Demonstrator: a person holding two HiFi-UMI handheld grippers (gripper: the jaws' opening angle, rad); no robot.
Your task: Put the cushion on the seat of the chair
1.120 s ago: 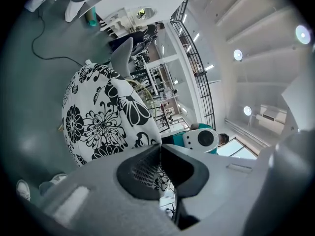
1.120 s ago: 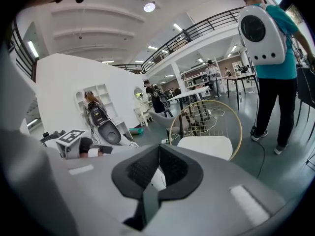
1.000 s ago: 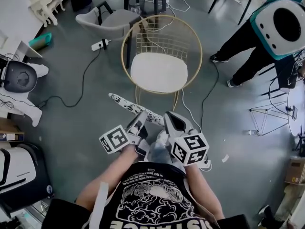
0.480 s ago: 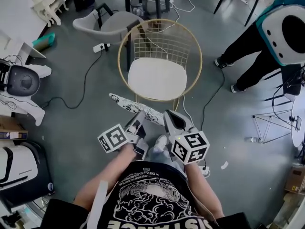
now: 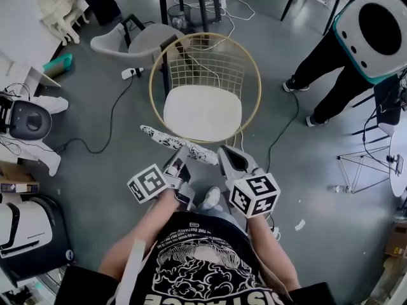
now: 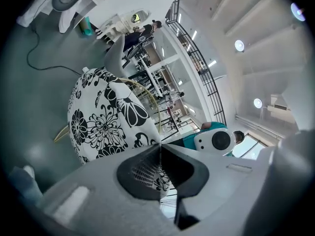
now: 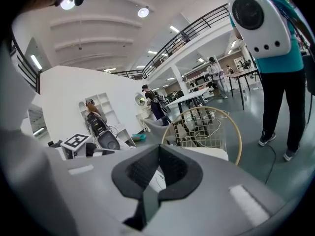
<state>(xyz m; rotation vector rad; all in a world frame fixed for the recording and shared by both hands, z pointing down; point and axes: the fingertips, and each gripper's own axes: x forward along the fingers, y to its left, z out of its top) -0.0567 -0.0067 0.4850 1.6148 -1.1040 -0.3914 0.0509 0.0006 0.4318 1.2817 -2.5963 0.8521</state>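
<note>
Carried nearer the chair [image 5: 202, 113] than a second ago, the floral cushion [image 5: 166, 138] is held edge-on in the air, just short of the white seat. Its near edge is pinched by the left gripper [image 5: 182, 159], jaws pressed onto the fabric, and likewise by the right gripper [image 5: 224, 155]. Both forearms [image 5: 143, 234] are kept bent and close together. The hands are largely hidden beneath the grippers, and the cushion's right end is covered by them.

The T-shirt [image 5: 203, 265] is black with a white print. Behind the fingers [image 6: 138, 173], the grey left gripper [image 5: 182, 152] and right gripper [image 5: 224, 152] each bear a black-and-white marker cube [image 5: 147, 184].
</note>
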